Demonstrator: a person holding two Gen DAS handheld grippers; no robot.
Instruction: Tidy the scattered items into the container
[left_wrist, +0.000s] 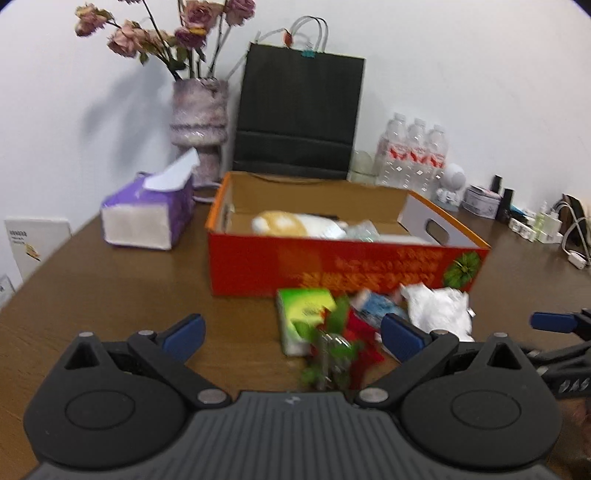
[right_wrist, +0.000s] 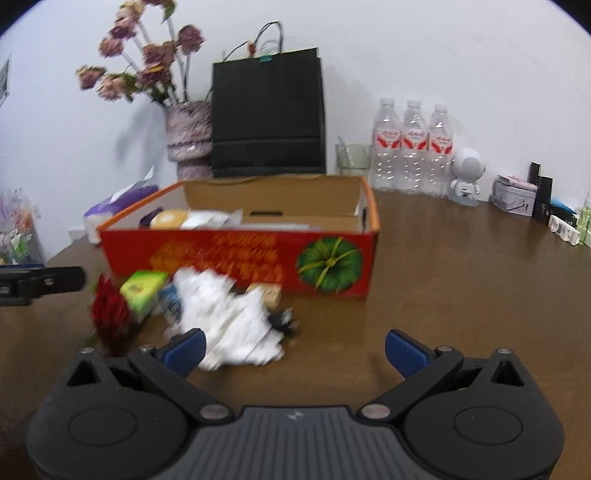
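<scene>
Left wrist view: left gripper (left_wrist: 293, 334) fingers spread wide, holding nothing, above the bench (left_wrist: 110, 295). Red box (left_wrist: 332, 266) at 12 o'clock, open-topped, already holding a few soft packets. Loose pile on the bench just before its front wall: green pack (left_wrist: 303, 314), red-and-green sprig (left_wrist: 343, 339) blurred between the fingers, blue-white packet (left_wrist: 376, 308), crumpled white bag (left_wrist: 439, 310) at 2 o'clock.

Right wrist view: right gripper (right_wrist: 295, 350) likewise wide open and empty. White bag (right_wrist: 232, 317) at 11 o'clock, touching the left finger's tip or just behind it; cannot tell which. Green pack (right_wrist: 144, 290) and red sprig (right_wrist: 110, 314) further toward 10 o'clock. A small tan item (right_wrist: 267, 293) and something dark (right_wrist: 282, 319) sit partly under the bag; too blurred to identify.

Handling, judged:
- Bag: light, limp, probably slippery film. Pinch a bunched fold at its middle, not an edge.
- Green pack: light, squashy, boxy. Grip across the short sides.
- Sprig: stiff-stemmed, fragile leaves. Take by the stem.
</scene>
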